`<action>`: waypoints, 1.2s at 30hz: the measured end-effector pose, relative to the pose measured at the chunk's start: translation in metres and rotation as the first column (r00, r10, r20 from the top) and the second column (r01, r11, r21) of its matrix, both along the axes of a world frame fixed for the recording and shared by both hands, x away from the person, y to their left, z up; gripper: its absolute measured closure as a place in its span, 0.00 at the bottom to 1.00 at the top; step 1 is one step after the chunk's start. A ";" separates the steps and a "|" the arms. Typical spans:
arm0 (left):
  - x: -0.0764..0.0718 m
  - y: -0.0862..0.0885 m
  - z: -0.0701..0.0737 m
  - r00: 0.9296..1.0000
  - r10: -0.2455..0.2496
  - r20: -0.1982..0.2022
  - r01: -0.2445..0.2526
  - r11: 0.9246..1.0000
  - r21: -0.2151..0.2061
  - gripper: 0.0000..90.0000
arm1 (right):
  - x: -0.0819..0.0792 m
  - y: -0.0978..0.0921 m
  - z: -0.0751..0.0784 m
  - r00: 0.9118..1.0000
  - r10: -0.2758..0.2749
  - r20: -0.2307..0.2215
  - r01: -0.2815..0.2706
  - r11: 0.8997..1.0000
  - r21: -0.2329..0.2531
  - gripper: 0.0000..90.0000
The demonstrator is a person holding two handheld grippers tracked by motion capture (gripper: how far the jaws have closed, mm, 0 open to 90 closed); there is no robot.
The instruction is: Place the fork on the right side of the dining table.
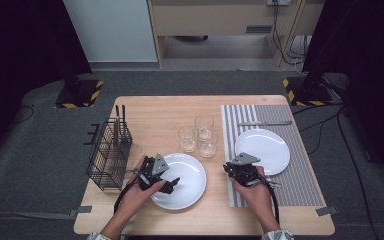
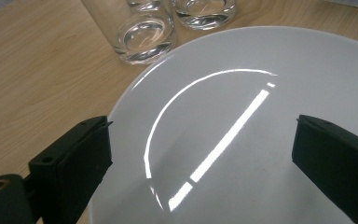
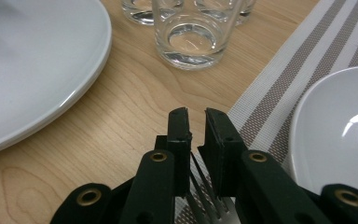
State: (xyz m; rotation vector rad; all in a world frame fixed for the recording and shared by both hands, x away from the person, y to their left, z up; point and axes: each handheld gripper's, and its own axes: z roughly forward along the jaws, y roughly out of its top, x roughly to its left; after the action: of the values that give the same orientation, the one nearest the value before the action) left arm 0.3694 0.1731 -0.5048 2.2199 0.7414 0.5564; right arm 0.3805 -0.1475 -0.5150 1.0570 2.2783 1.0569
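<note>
Wooden worktop (image 1: 155,107) | left claw (image 2: 200,154) wide over lower-centre plate (image 1: 190,175), slippery, fragile: grip rim | right claw (image 3: 196,116) pinching fork (image 3: 205,198)

Your right hand-held gripper (image 3: 196,116) covers most of the fork (image 3: 205,196): just the tines show betw. the jaws, handle hidden. In the left gripper view the near plate (image 2: 242,93) runs off the right & bottom edges, and the 2 glasses (image 2: 144,32) are cut at the top. In the high view, the utensils in the wire rack (image 1: 109,152) are too small to ID, same w/ the knife (image 1: 264,123) on the mat.
</note>
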 end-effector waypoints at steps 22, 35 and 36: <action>0.000 0.000 0.001 1.000 -0.003 -0.003 0.003 1.000 0.002 0.04 | -0.013 -0.026 0.003 1.000 -0.028 -0.010 0.028 0.999 0.016 0.87; -0.001 0.000 0.001 1.000 -0.002 -0.002 0.002 1.000 0.002 0.04 | -0.019 -0.037 0.004 0.999 -0.030 -0.025 0.030 1.000 -0.001 0.87; -0.001 0.000 0.001 1.000 -0.003 -0.003 0.003 1.000 0.002 0.04 | -0.019 -0.038 0.005 0.999 -0.033 -0.027 0.033 0.999 0.001 0.87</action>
State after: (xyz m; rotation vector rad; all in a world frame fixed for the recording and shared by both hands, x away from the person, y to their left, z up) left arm 0.3689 0.1728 -0.5038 2.2243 0.7396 0.5525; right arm 0.3611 -0.1855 -0.5105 1.1120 2.2734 1.0369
